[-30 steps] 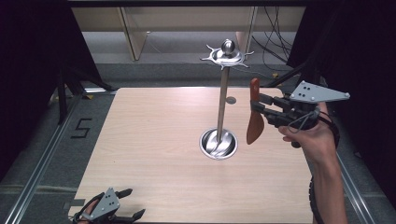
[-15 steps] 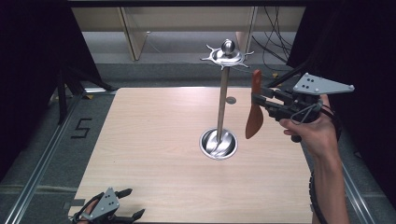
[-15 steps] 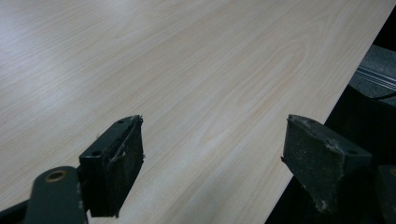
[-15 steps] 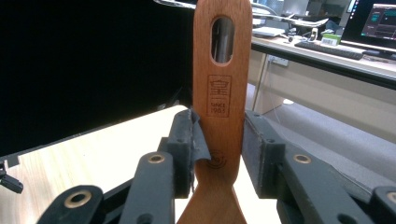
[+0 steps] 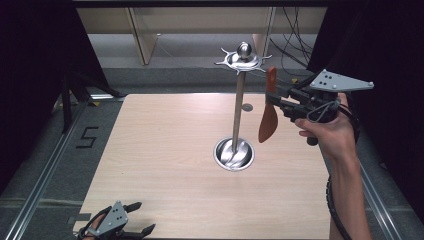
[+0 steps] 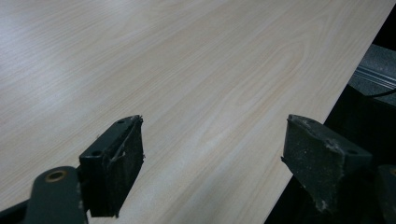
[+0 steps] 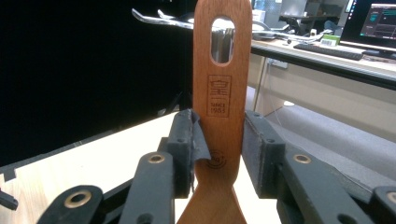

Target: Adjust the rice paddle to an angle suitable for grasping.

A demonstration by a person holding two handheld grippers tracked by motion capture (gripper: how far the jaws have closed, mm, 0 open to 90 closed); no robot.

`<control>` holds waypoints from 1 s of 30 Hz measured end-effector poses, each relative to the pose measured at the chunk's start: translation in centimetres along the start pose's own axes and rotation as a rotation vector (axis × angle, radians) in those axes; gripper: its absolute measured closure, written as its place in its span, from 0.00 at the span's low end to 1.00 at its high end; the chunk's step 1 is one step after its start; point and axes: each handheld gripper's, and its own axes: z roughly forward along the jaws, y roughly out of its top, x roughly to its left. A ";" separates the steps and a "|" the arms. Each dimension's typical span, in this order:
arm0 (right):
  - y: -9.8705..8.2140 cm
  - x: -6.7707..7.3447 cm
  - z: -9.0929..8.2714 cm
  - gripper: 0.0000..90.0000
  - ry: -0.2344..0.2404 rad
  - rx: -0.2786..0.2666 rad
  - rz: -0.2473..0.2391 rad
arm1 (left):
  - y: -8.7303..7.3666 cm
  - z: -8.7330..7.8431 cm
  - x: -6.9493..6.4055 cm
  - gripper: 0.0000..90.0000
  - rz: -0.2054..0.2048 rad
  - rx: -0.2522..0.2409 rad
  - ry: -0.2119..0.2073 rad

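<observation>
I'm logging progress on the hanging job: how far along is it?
Done: the right claw has the wooden spatula gripped and lifted. In hand: holding it upright beside the metal stand. Left: slipping its handle hole over a hook at the top.

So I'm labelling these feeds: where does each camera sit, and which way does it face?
High view: above the near edge, looking forward and down on the pale wooden table; forearm, both grippers.
Left gripper view: on the left gripper, facing bare tabletop.
Right gripper view: on the right gripper, facing the brown wooden spatula.
Shared: the spatula and the steel hanging stand appear in both the high and right gripper views.
</observation>
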 end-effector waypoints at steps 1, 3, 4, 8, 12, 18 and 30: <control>0.1 0.1 0.1 0.75 0.006 0.009 0.016 | 0.0 0.0 0.0 0.22 0.000 0.001 -0.001; 0.2 -0.1 0.4 0.75 -0.002 0.020 0.003 | 0.0 0.0 0.0 0.22 0.001 0.002 -0.001; 0.2 -0.2 0.6 0.75 0.003 0.020 0.004 | 0.0 0.0 0.0 0.22 -0.002 -0.003 0.004; 0.3 -0.3 1.2 0.74 0.007 0.037 0.006 | 0.0 0.0 0.0 0.22 -0.016 0.005 0.004; 0.3 -0.3 1.5 0.75 0.011 0.046 0.009 | 0.0 -0.1 -0.1 0.22 -0.030 0.011 -0.008; 0.4 -0.4 1.7 0.75 0.008 0.042 0.008 | 0.0 0.0 0.0 0.22 0.002 0.013 0.011; 0.0 -0.4 2.3 0.74 0.023 0.034 0.048 | 0.0 -0.1 0.1 0.22 0.011 0.015 0.011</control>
